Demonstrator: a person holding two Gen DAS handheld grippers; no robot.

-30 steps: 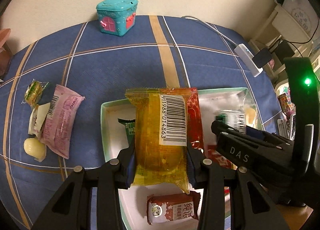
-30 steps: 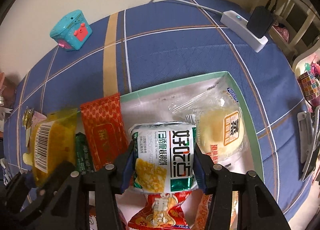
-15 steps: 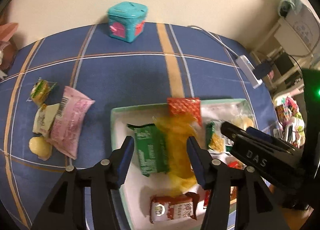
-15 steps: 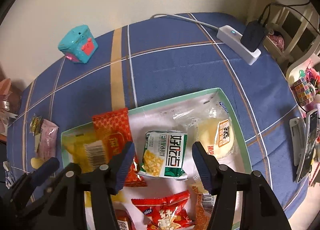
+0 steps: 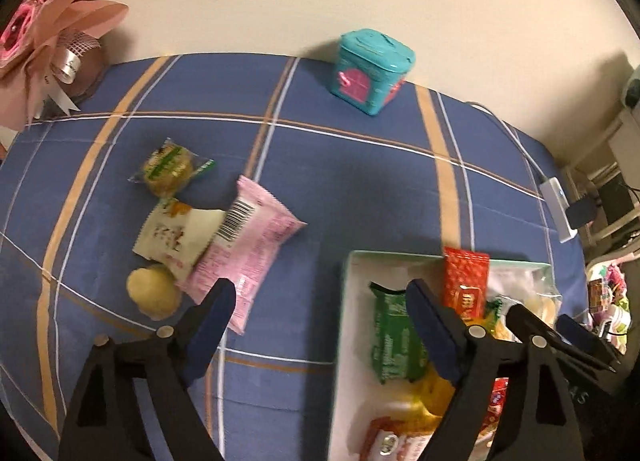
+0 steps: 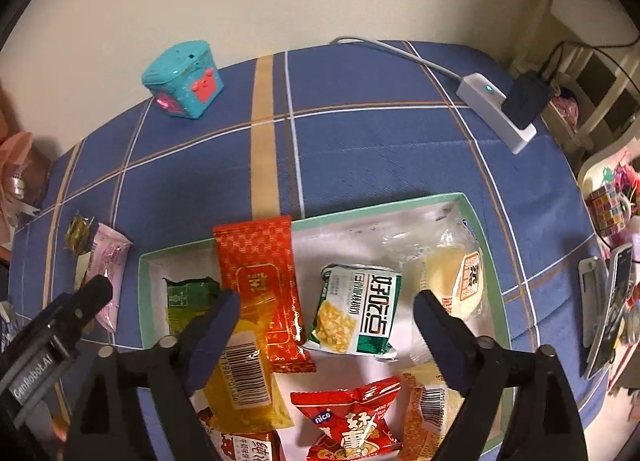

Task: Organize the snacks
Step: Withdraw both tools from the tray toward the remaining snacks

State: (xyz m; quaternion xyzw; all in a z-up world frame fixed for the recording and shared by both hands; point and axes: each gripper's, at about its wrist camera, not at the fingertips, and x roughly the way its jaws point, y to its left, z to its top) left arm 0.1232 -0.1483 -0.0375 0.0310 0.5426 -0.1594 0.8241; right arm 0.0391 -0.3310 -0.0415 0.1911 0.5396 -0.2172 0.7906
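Observation:
A pale green tray [image 6: 376, 209] holds several snack packs: a yellow pack [image 6: 244, 377], a red pack [image 6: 260, 281], a green pack [image 6: 184, 301], a green-white corn pack [image 6: 358, 309] and a clear-wrapped bun [image 6: 456, 277]. My right gripper [image 6: 326, 319] is open and empty above the tray. My left gripper [image 5: 318, 311] is open and empty over the tray's left edge [image 5: 340, 341]. On the cloth to the left lie a pink pack [image 5: 248, 245], a white pack [image 5: 176, 235], a round yellow snack [image 5: 154, 297] and a green-wrapped cake [image 5: 168, 173].
A teal toy house box [image 5: 370, 69] stands at the back of the blue plaid tablecloth [image 5: 340, 181]. A white power strip with a black adapter [image 6: 504, 109] lies at the back right. Pink flowers [image 5: 44, 29] stand at the far left. Phones [image 6: 608, 301] lie at the right edge.
Both grippers have opened and let their packs drop into the tray, the left the yellow one, the right the corn one. Both have pulled back, and the left has swung toward the loose snacks.

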